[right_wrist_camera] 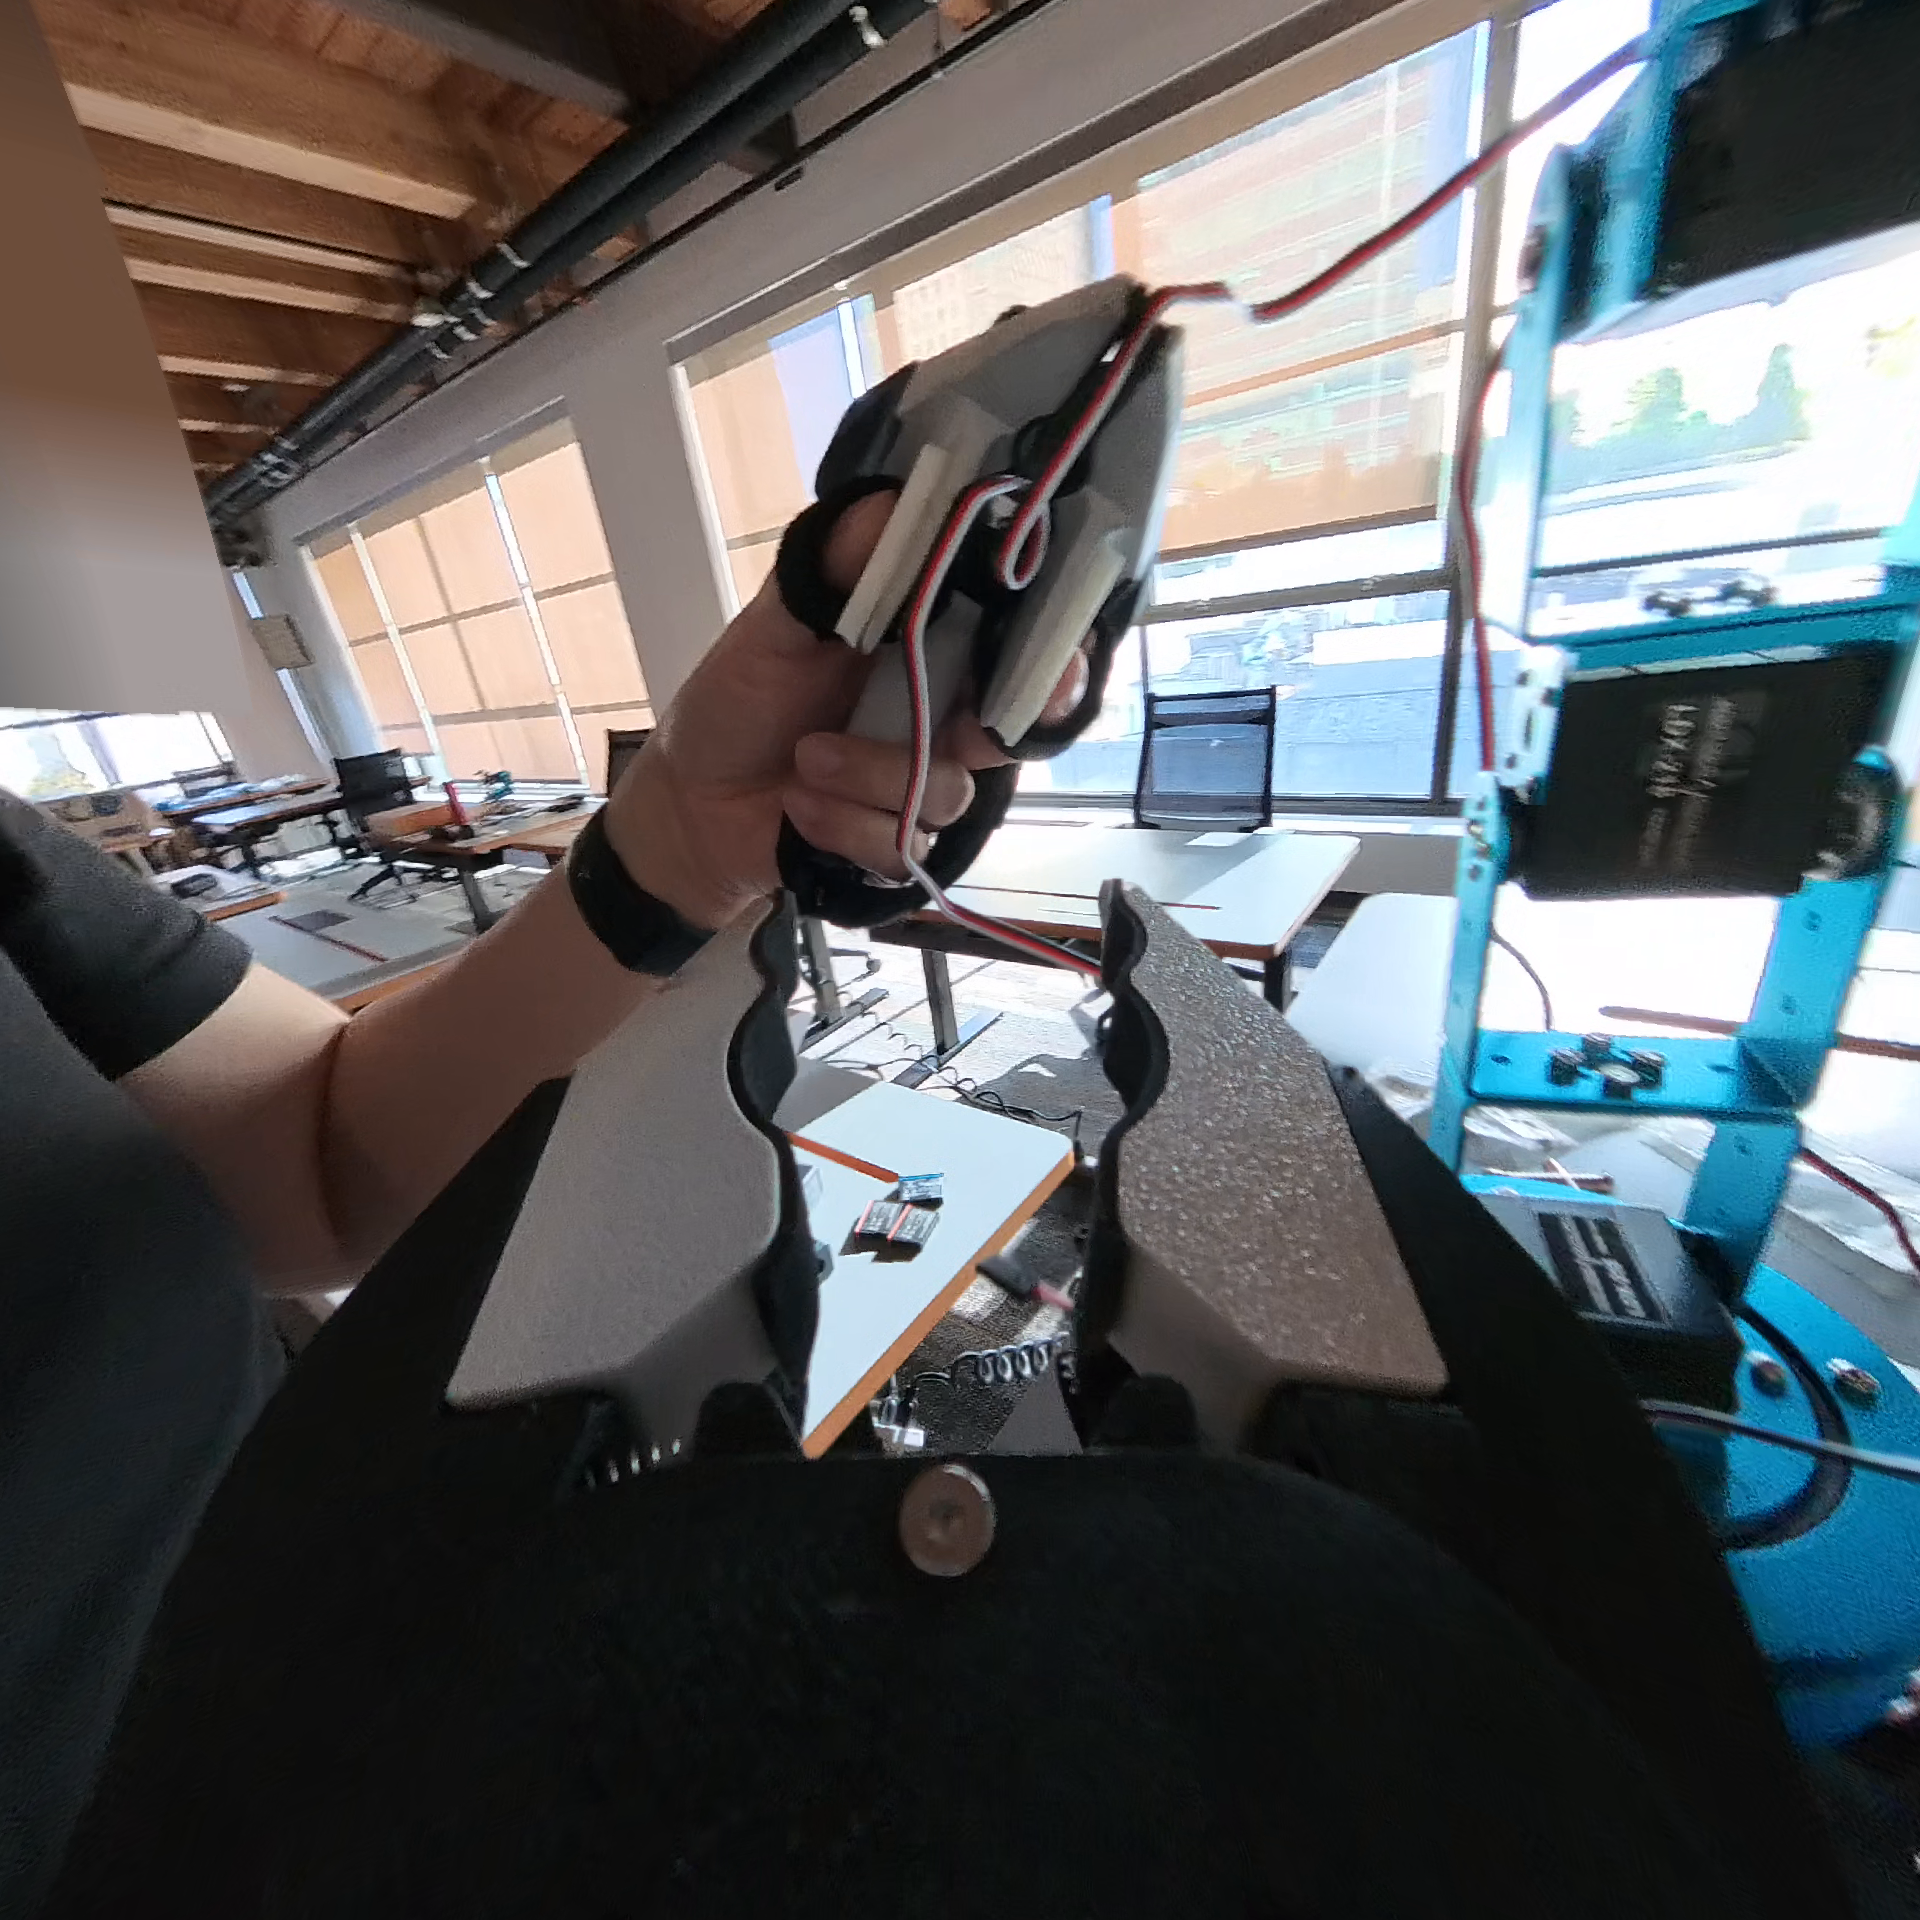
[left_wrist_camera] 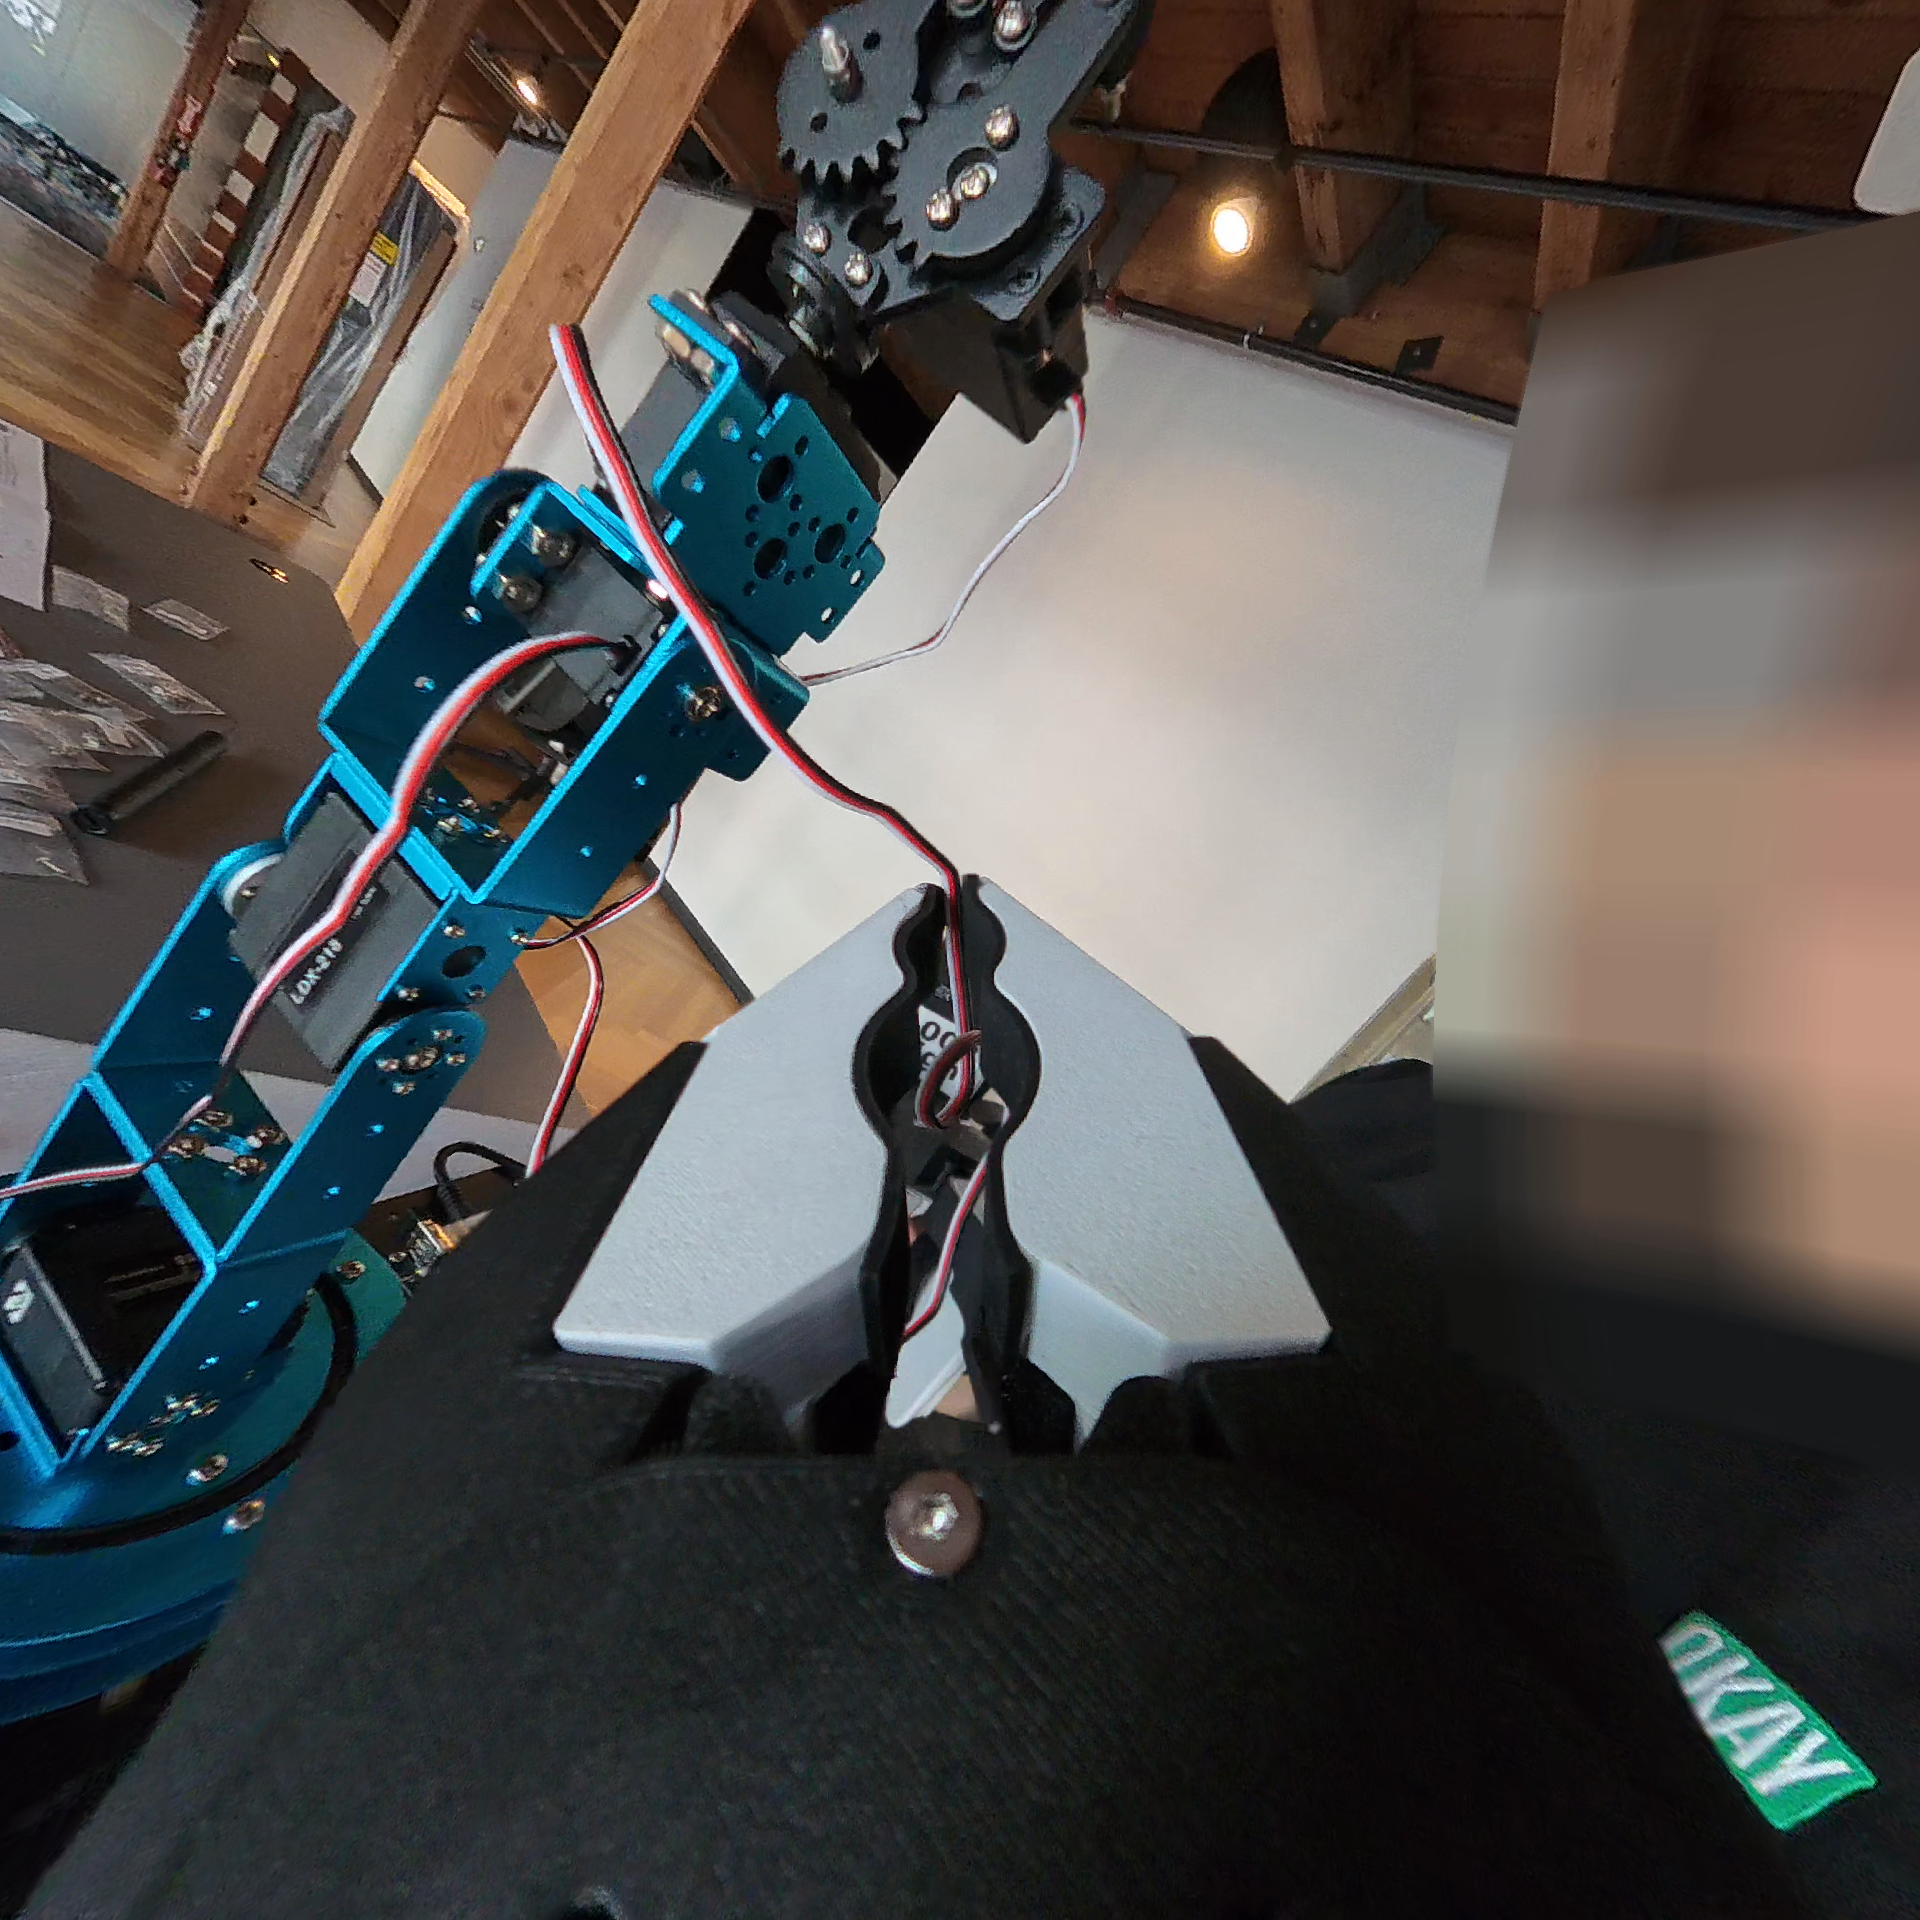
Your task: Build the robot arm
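Note:
My left gripper (left_wrist_camera: 953,902) is shut on a thin red, white and black servo wire (left_wrist_camera: 831,790), which loops between its fingers. The wire runs up to a blue metal robot arm kit (left_wrist_camera: 499,727) topped by a black geared claw (left_wrist_camera: 914,177). In the right wrist view a bare hand holds the left gripper (right_wrist_camera: 1039,468) up, and the wire (right_wrist_camera: 914,748) hangs down from it. The wire's lower end reaches the tip of one finger (right_wrist_camera: 1122,997) of my right gripper (right_wrist_camera: 940,925), which is open and empty. The blue arm (right_wrist_camera: 1507,831) stands just to the right.
A grey table (left_wrist_camera: 208,914) behind the blue arm holds several small bags (left_wrist_camera: 62,717) and a black cylinder (left_wrist_camera: 156,779). Wooden posts (left_wrist_camera: 582,260) stand beyond. A person in a black shirt (left_wrist_camera: 1558,1455) is close by. Below my right gripper is a white table (right_wrist_camera: 987,1164) with small parts (right_wrist_camera: 899,1221). About 10 centimeters separates my left fingertips from my right.

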{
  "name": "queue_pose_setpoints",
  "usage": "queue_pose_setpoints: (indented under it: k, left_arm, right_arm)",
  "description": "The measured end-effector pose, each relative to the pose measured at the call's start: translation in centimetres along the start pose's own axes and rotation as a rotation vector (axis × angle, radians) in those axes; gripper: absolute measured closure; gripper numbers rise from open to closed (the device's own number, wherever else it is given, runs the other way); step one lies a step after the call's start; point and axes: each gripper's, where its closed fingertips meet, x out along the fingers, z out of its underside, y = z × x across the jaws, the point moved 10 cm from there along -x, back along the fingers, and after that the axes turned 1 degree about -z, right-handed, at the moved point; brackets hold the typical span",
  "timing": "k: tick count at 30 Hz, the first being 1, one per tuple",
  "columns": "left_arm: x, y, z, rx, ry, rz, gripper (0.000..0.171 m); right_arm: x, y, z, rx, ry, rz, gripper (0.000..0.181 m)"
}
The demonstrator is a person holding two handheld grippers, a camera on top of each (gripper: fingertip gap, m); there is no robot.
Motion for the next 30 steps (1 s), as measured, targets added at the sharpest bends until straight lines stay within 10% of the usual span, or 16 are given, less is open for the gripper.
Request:
queue_pose_setpoints:
  k: [10,30]
  left_arm:
    - [-0.2,0.7,0.6,0.011,0.046,-0.073,0.171]
    - [-2.7,0.1,1.1,-0.013,0.086,-0.080,0.170]
  right_arm:
    - [-1.2,0.3,0.5,-0.026,-0.111,-0.042,0.168]
    - [-4.2,-0.3,3.5,0.061,-0.314,-0.031,0.178]
